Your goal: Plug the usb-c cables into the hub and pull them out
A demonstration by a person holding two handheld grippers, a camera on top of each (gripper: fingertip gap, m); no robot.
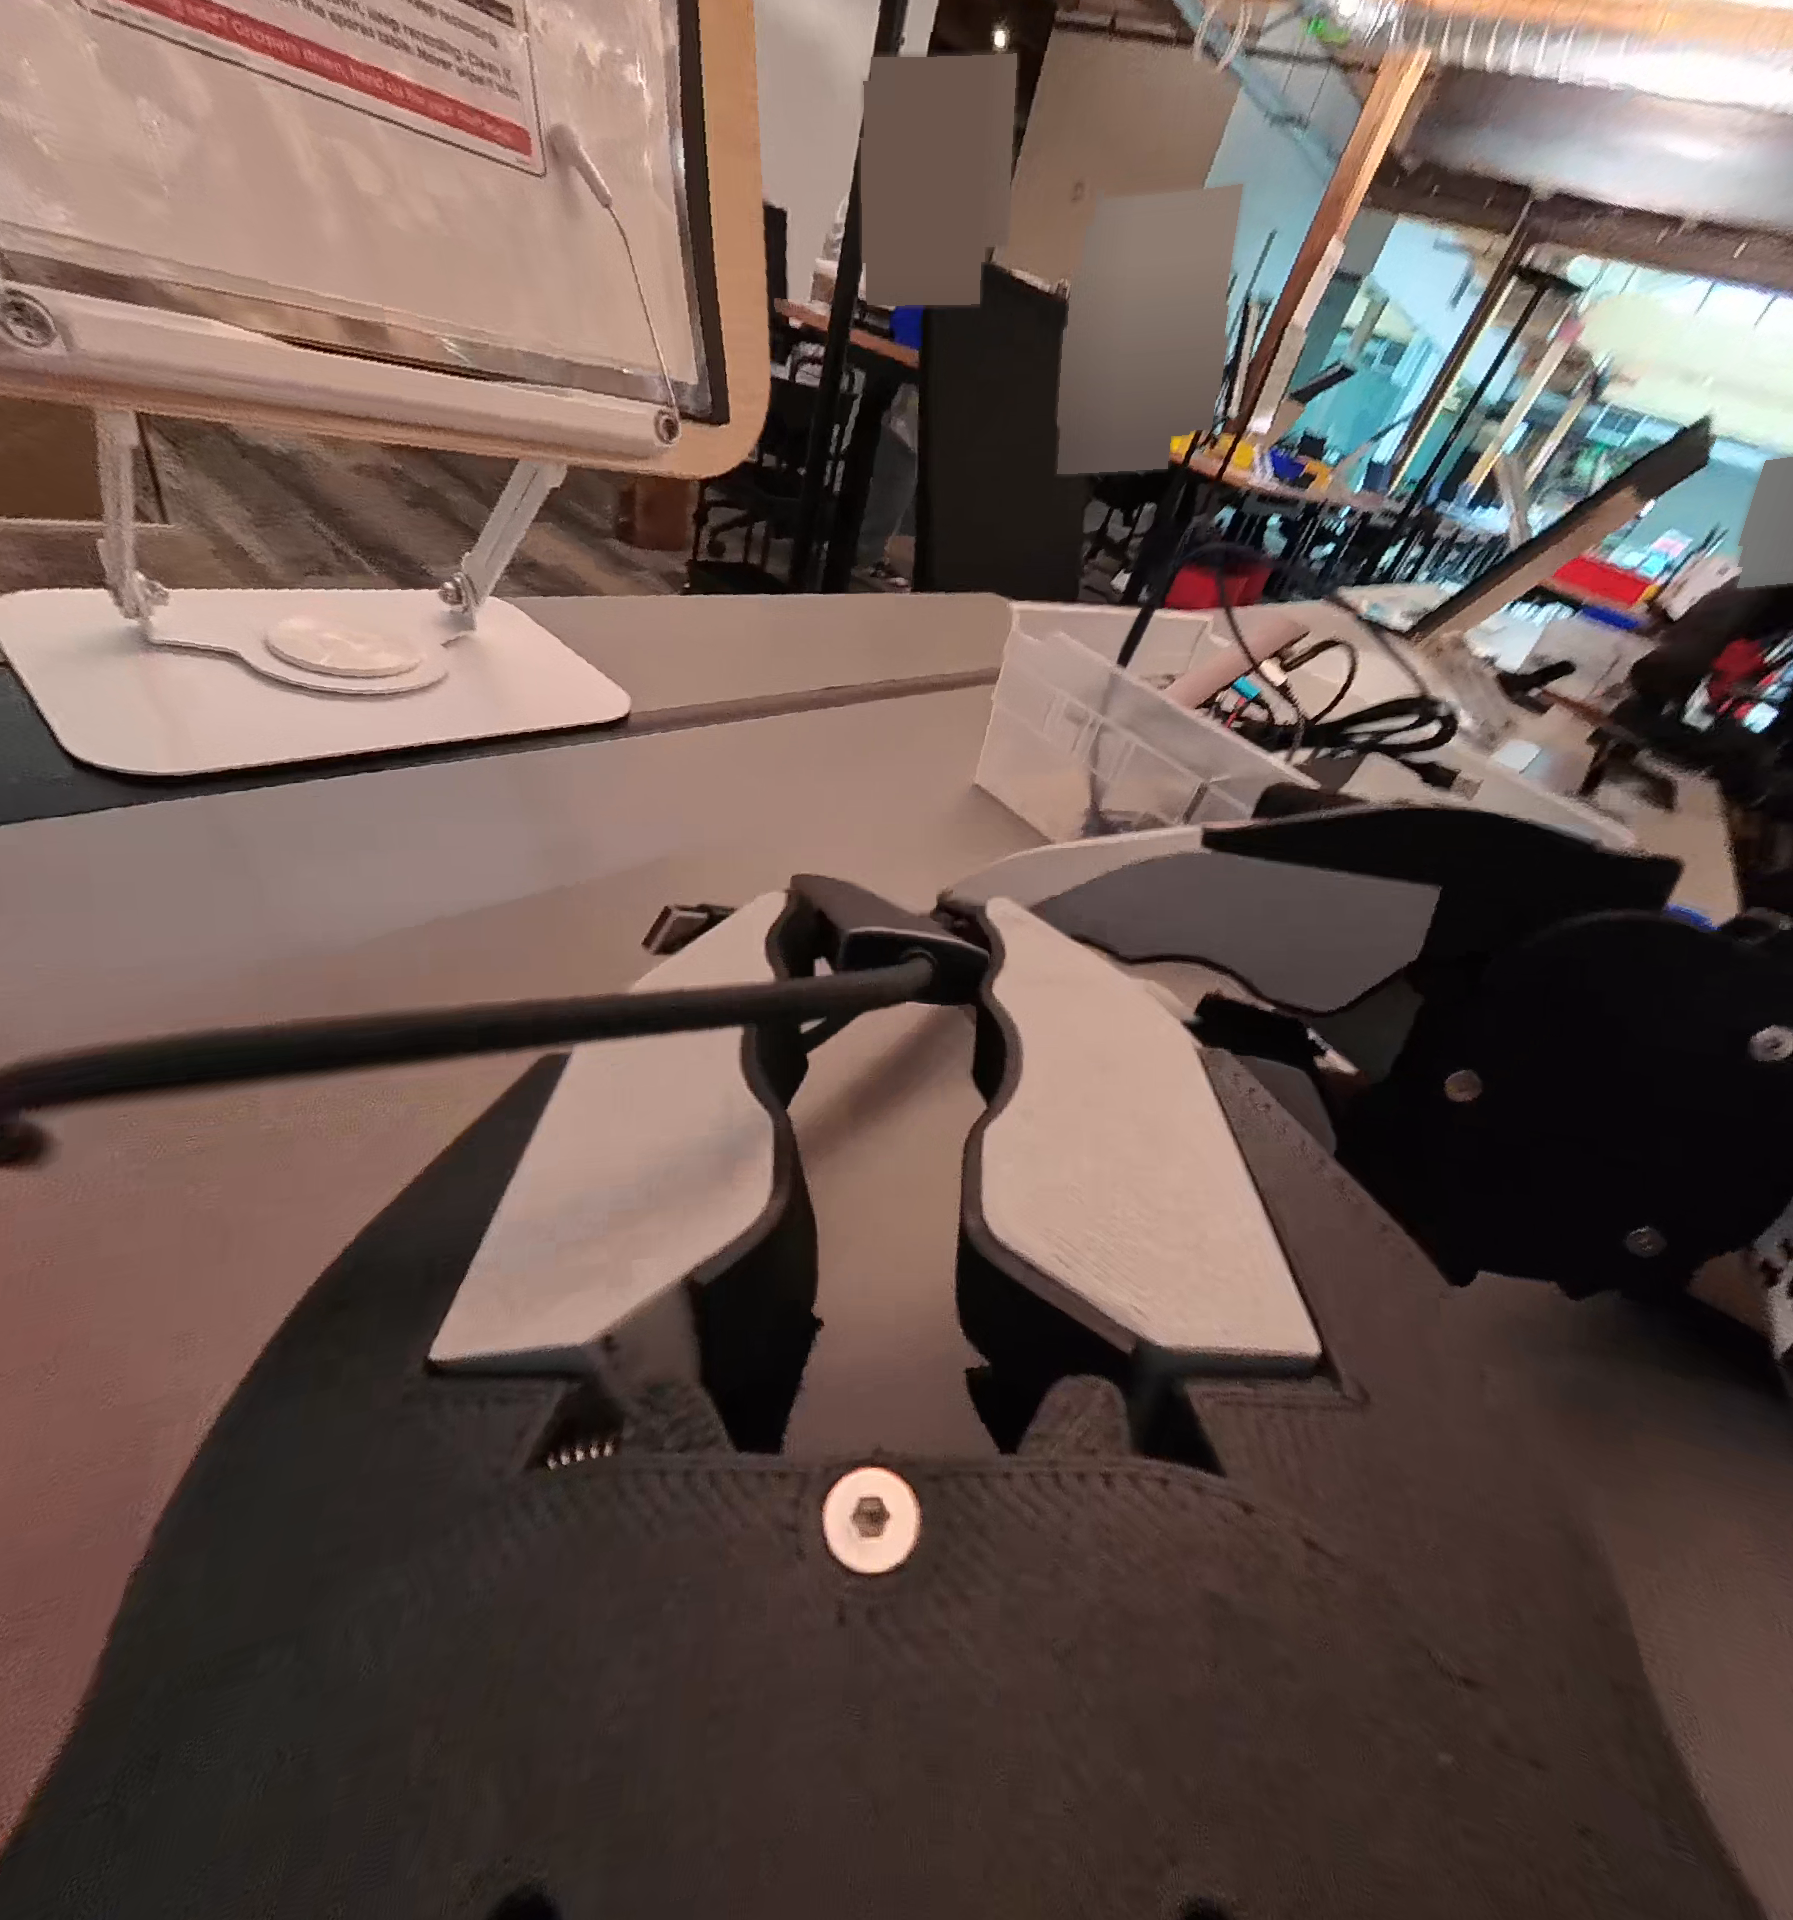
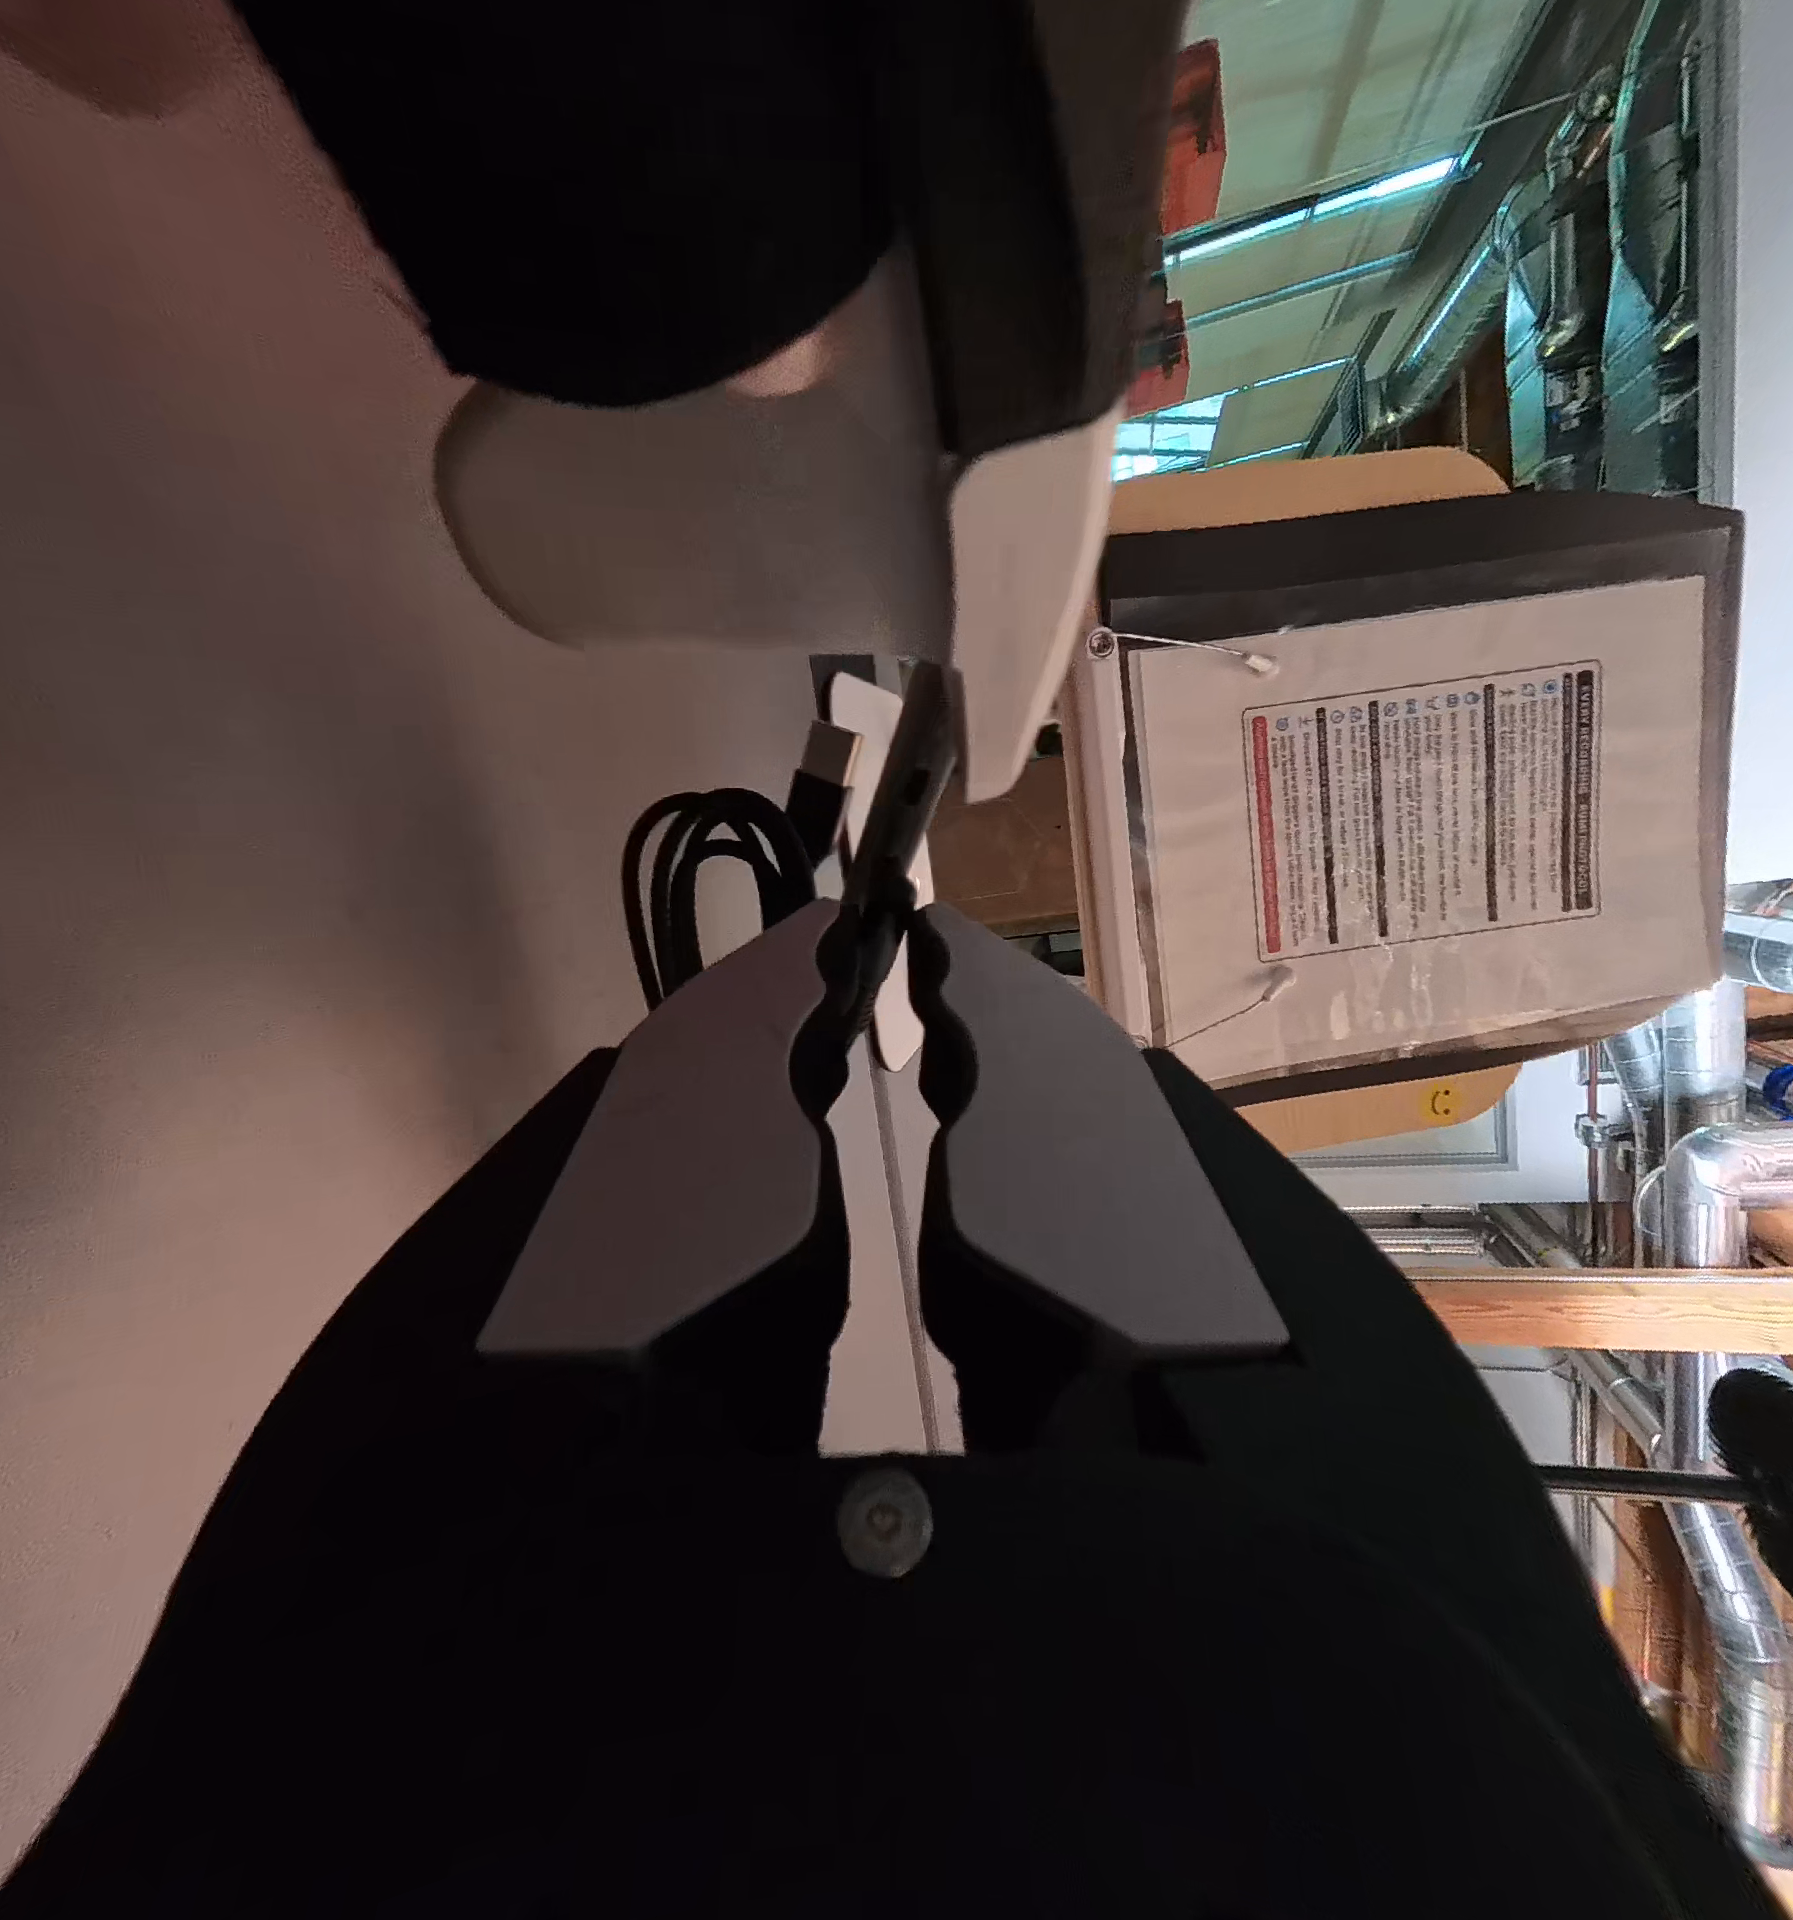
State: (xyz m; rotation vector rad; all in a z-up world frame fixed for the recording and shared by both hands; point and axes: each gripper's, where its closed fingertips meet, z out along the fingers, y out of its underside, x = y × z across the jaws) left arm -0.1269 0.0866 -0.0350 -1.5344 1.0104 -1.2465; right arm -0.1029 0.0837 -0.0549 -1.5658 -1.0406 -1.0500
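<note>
Left wrist view, listed left to right: black usb-c cable (image 1: 383, 1044), running from the table's left edge to its plug; white document stand (image 1: 310, 665) with a clear-sleeved printed sheet, on the grey table (image 1: 456, 831) at the back left; left gripper (image 1: 876, 951), fingers narrowed and clamped on the cable's black plug housing at their tips; clear plastic bin (image 1: 1100, 717) of loose cables, back right; right gripper (image 1: 985, 904), entering from the right, its tips meeting the left gripper's tips. Right wrist view (camera rolled sideways), left to right: coiled black cable (image 2: 715, 894) with a silver connector, lying on the table; right gripper (image 2: 876, 961), fingers nearly together, pinching the thin dark hub (image 2: 907, 790) edge-on; left gripper's white finger (image 2: 1017, 623) touching the hub's far end; document stand (image 2: 1391, 810). Whether the plug is seated in the hub cannot be told.
</note>
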